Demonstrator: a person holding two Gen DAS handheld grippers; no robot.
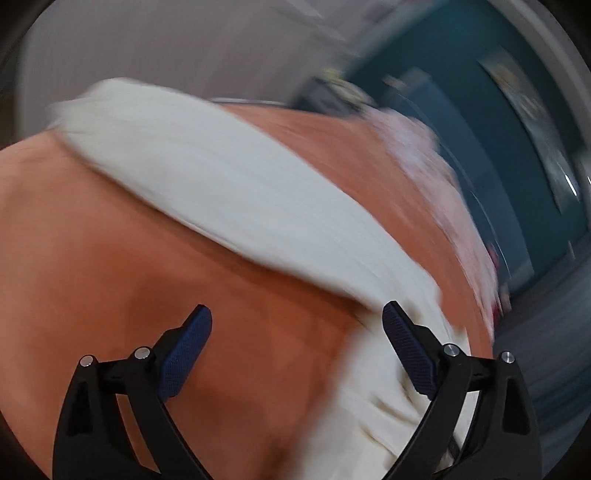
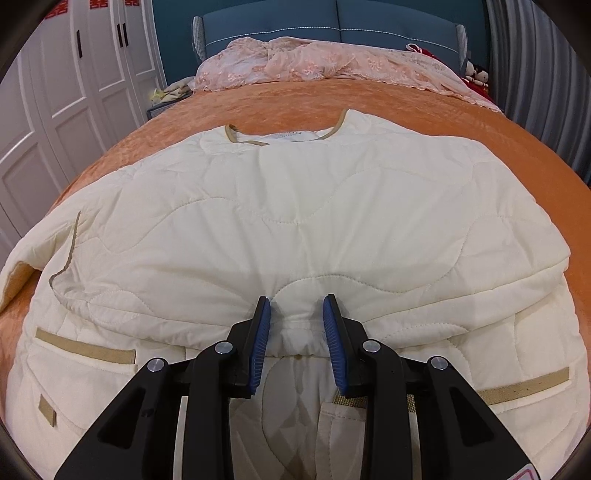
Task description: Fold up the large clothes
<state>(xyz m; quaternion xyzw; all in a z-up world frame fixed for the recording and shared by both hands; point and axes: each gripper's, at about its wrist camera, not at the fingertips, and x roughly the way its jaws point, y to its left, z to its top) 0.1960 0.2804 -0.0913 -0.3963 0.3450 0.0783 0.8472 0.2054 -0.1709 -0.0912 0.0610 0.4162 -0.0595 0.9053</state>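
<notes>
A cream quilted jacket (image 2: 295, 229) with tan trim lies spread on the orange bedspread (image 2: 369, 99), collar towards the headboard and both sleeves folded across its body. My right gripper (image 2: 297, 317) stands over the folded sleeve cuffs at the jacket's middle, jaws partly apart around a bunch of cream fabric; whether the pads press it is unclear. In the blurred left wrist view the jacket (image 1: 229, 192) runs as a cream band across the bedspread (image 1: 92, 258). My left gripper (image 1: 297, 332) is wide open and empty, its right finger beside the jacket's edge.
A pink lace cover (image 2: 325, 62) lies crumpled at the head of the bed, against a blue headboard (image 2: 332, 22). White wardrobe doors (image 2: 74, 85) stand to the left. Red plush items (image 2: 476, 74) sit at the far right corner.
</notes>
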